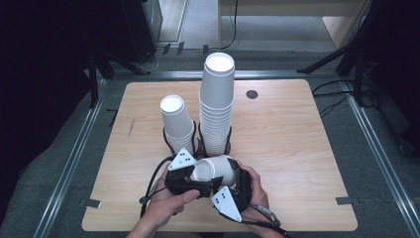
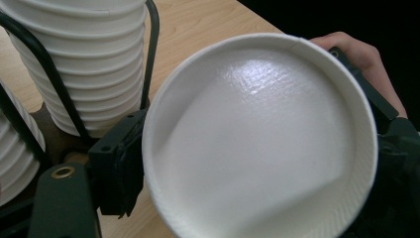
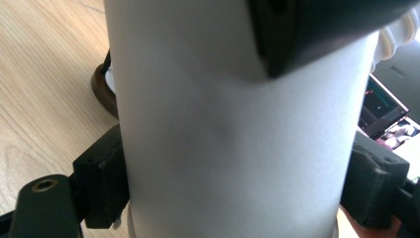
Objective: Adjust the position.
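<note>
White paper cup (image 1: pixel 217 169) lies tipped on its side between the two hand-held grippers, above the near middle of the wooden table (image 1: pixel 297 148), with its open mouth turned toward the left gripper (image 1: pixel 190 184). In the left gripper view the cup's rim and glossy inside face the camera, and that gripper's black pad presses against the outside of the rim on the left while the other jaw sits at the rim's far side, so it is pinching the cup at its mouth. The right gripper (image 1: pixel 236 191) clamps the cup across its body: in the right gripper view both black pads press the plain white wall from either side. Just behind the held cup stand two stacks of upside-down paper cups in black wire holders, a short stack (image 1: pixel 176 121) on the left and a tall stack (image 1: pixel 217 104) on the right, side by side near the table's middle.
</note>
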Available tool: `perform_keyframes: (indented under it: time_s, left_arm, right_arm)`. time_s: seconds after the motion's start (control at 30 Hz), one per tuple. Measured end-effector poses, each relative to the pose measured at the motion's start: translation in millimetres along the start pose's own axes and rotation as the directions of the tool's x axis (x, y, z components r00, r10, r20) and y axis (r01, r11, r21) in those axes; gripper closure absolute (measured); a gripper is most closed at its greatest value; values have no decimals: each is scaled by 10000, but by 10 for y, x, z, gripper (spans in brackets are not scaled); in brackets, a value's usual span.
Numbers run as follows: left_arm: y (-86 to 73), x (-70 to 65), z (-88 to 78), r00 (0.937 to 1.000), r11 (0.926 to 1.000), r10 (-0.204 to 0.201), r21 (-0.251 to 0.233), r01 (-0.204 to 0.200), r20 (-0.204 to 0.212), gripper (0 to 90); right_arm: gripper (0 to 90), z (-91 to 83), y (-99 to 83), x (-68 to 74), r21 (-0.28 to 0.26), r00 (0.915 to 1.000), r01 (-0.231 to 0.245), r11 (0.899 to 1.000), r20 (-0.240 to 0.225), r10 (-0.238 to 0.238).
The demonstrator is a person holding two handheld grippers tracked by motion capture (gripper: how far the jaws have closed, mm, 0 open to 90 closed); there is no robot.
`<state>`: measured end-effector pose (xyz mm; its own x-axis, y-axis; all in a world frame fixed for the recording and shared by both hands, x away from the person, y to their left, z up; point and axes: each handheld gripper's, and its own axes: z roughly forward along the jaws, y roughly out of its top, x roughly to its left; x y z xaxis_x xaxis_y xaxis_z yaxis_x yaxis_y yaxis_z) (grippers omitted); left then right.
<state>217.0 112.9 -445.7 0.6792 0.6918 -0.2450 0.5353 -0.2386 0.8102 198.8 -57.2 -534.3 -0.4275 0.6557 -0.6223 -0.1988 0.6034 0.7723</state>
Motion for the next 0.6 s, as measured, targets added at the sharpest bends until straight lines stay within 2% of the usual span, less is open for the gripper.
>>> perform_keyframes:
  time_s: [0.1,0.2,0.33,0.37,0.4,0.43,0.5,0.57,0.6]
  left_arm:
    - [-11,16,-8,9999,9999,102,-1,-102,87,209]
    - [-33,38,-30,9998,9997,55,-222,-51,201,224]
    - [-48,40,-68,9995,9987,38,-517,-21,318,235]
    - [-49,35,-81,9997,9981,89,-617,-75,225,238]
    - [-51,32,-88,9997,9973,218,-695,-224,-100,242]
    - [-54,39,-97,9994,9967,246,-767,-263,-232,244]
    - [-66,66,-126,9999,9948,124,-1015,-124,-14,246]
    - [-85,75,-156,9995,9900,264,-1384,-283,-154,247]
    - [-92,75,-170,9994,9868,326,-1580,-345,-144,247]
  right_arm:
    - [116,0,-10,10,-7,9997,209,9998,112,-209]
    - [90,-4,7,14,52,9991,382,9993,205,-383]
    - [78,-30,33,-17,-49,9998,170,9998,-40,-170]
    - [70,-42,39,-22,-69,9999,147,9999,-27,-147]
    - [40,-63,50,-34,-164,10000,46,9999,-22,-47]
    - [0,-83,59,-49,-307,10000,-70,9995,-68,68]
    - [0,-121,80,-82,-429,9998,-173,9989,-17,172]
    - [0,-158,101,-125,-532,9989,-459,9975,-111,454]
    - [0,-184,116,-156,-544,9968,-798,9953,-120,793]
